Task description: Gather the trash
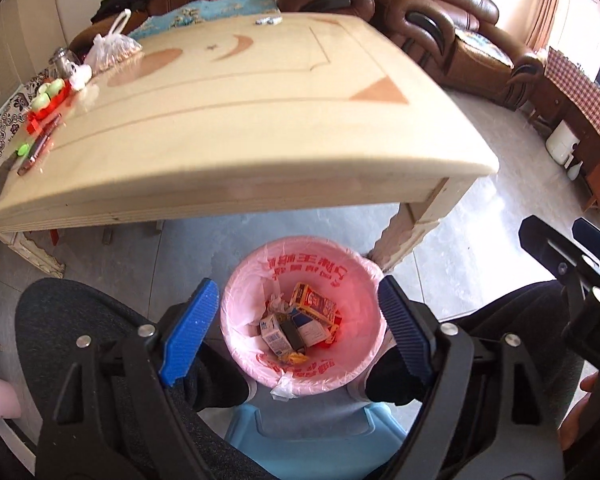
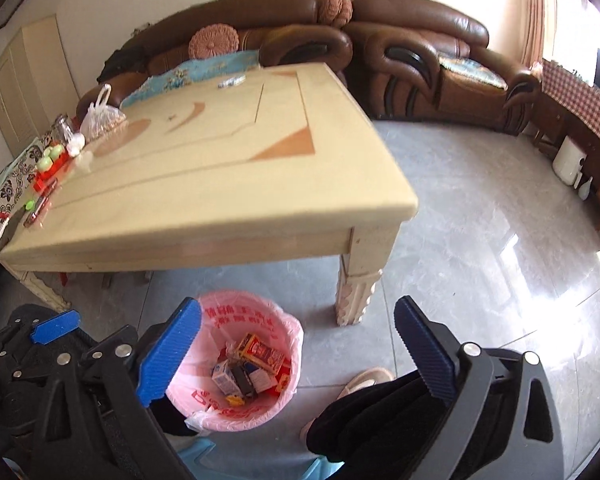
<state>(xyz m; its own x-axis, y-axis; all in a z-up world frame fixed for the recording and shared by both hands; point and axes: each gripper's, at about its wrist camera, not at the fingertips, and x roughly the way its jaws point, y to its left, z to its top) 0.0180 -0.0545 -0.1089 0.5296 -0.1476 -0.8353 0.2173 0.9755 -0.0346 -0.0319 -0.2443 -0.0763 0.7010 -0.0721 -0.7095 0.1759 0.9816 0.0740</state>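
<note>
A bin lined with a pink bag (image 1: 356, 268) stands on the floor between my feet, and it also shows in the right wrist view (image 2: 288, 328). It holds several small cartons and wrappers (image 1: 300, 320), seen too in the right wrist view (image 2: 252, 368). My left gripper (image 1: 300, 330) is open and empty, directly above the bin. My right gripper (image 2: 298, 350) is open and empty, above the bin's right side. A small wrapper (image 1: 268, 21) lies at the table's far edge, also in the right wrist view (image 2: 231, 81).
A low cream wooden table (image 1: 236, 120) stands beyond the bin. At its left end are a plastic bag (image 1: 110, 50), a jar (image 1: 62, 60), and red and green items (image 1: 46, 104). Brown leather sofas (image 2: 420, 48) line the back. I sit on a blue stool (image 1: 312, 436).
</note>
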